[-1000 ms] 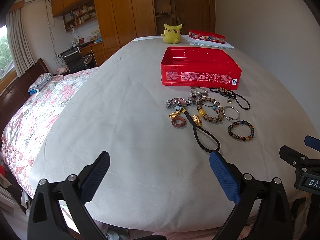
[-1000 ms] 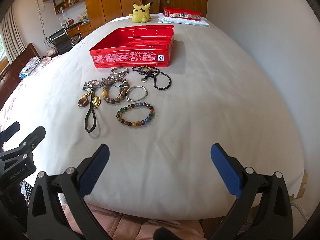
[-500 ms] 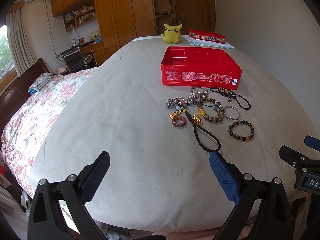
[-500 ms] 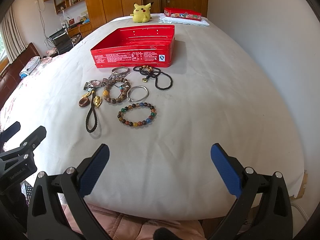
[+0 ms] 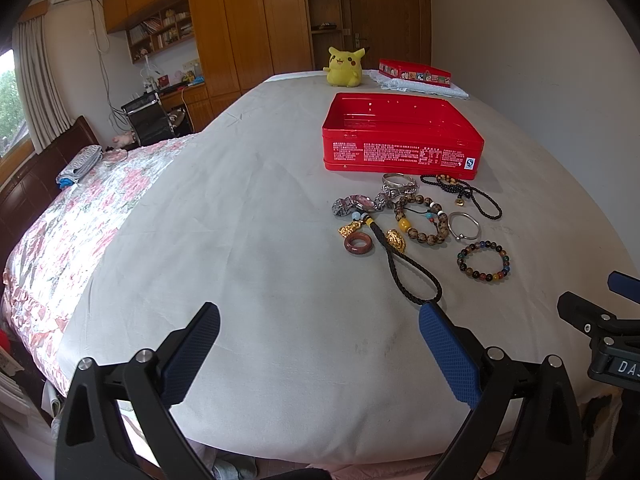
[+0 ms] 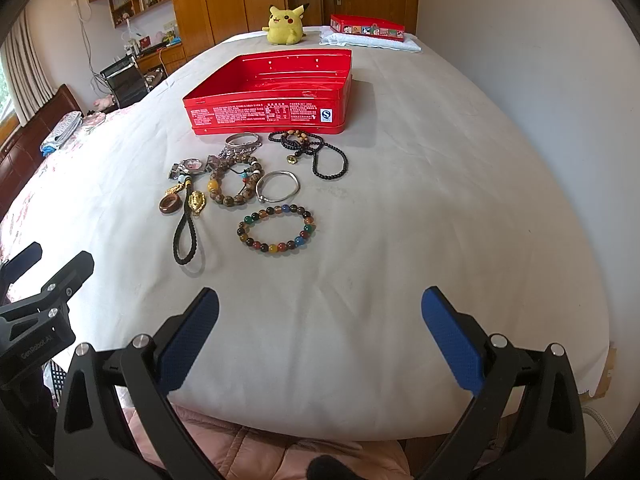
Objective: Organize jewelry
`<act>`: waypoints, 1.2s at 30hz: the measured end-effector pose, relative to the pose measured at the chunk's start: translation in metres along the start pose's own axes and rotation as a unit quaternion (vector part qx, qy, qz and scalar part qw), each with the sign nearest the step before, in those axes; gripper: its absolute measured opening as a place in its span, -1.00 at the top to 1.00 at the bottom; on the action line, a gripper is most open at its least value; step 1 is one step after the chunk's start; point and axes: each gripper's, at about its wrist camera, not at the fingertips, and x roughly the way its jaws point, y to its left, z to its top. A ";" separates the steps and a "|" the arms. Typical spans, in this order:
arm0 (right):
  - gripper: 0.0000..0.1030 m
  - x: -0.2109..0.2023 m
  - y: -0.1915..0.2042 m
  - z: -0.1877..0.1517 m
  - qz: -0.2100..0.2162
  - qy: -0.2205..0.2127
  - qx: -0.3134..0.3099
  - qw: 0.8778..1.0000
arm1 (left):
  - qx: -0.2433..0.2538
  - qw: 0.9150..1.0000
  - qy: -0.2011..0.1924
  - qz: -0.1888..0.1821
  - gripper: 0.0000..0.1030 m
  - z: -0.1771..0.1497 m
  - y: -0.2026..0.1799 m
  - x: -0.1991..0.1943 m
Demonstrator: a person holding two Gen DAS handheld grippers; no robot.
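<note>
Nothing picked yet: left gripper (image 5: 320, 332) and right gripper (image 6: 320, 320) both wide open, empty; next grab multicolor bead bracelet (image 6: 277, 229) for red tin (image 6: 276, 92).

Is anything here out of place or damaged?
No damage shows. The jewelry, such as the multicolored bead bracelet and the silver bangle, lies loose on the sheet in front of the red tin, which is empty.

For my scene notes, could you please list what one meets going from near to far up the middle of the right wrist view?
right gripper → multicoloured bead bracelet → silver bangle → open red tin → yellow plush toy
</note>
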 end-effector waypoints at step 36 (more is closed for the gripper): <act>-0.94 0.080 -0.034 0.065 0.146 0.141 0.017 0.979 | -0.040 0.970 0.208 -0.116 -0.47 0.060 0.019 0.129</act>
